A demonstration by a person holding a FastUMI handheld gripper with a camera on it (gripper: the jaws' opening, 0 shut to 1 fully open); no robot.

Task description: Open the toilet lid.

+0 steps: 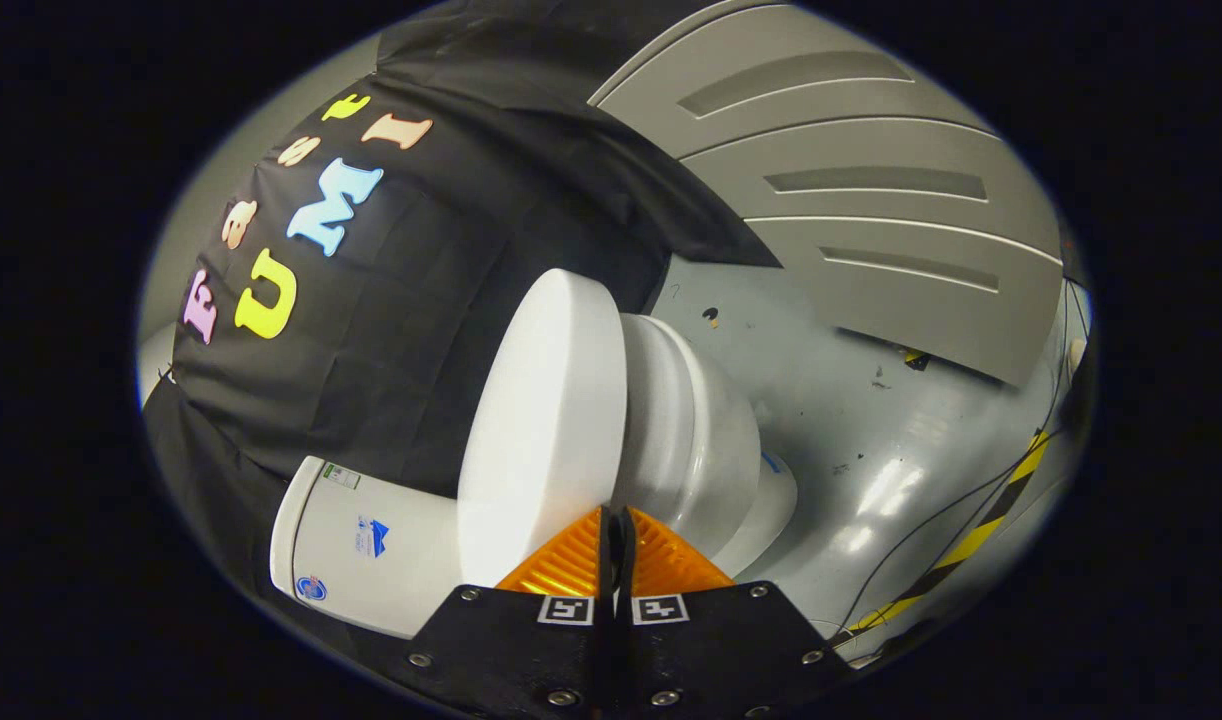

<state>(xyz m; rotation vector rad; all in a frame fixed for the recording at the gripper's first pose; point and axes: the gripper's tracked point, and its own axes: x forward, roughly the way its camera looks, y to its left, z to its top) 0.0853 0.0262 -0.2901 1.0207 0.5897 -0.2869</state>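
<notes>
Toilet lid: white, lifted partly off bowl.
Tongs: closed, fingertips together at lid's edge, nothing gripped.
Tank: behind lid.

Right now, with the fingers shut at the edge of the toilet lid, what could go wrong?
1. The gripper has its fingers together with nothing between them, at the seam where the lid meets the bowl. They may slip off the smooth rim rather than lift it.
2. The tank sits just behind the lid. A hard push could swing the lid into it.
</notes>
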